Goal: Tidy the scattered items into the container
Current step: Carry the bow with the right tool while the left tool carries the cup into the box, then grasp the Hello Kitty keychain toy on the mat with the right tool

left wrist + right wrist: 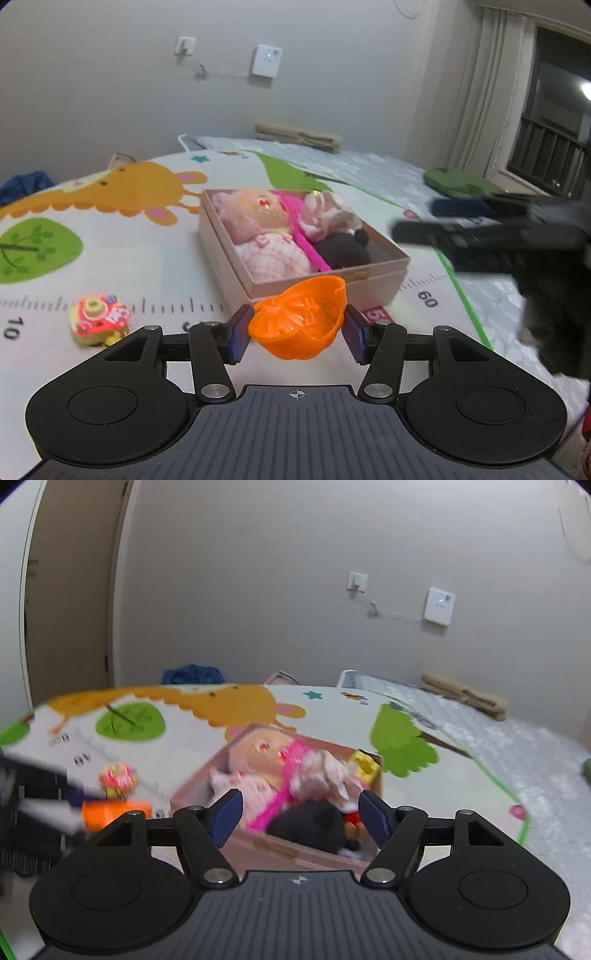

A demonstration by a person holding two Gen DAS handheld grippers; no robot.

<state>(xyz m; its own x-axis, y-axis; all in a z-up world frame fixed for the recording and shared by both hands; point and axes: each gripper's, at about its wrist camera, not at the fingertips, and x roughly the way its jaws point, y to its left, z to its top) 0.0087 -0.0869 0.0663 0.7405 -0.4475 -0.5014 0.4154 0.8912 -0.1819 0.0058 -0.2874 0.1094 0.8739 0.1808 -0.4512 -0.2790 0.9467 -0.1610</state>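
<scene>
An orange plastic shell [295,332] is pinched between the blue pads of my left gripper [298,324], just in front of the near wall of the pink cardboard box [369,275]. Inside the box lie a doll [258,229] in pink and a black plush [343,251]. A small pink-and-yellow toy [98,319] rests on the mat to the left. My right gripper [301,812] hangs open above the near edge of the box [266,849], nothing between its fingers. The right wrist view is blurred; it also shows the doll [255,757], the small toy [117,778] and the orange shell [110,812].
A cartoon play mat [110,266] with ruler marks covers the floor. Behind it lie a quilted mattress [369,166], folded beige towels [299,136], a green cloth [458,182] and a blue cloth [26,184]. The right gripper [480,236] reaches in from the right.
</scene>
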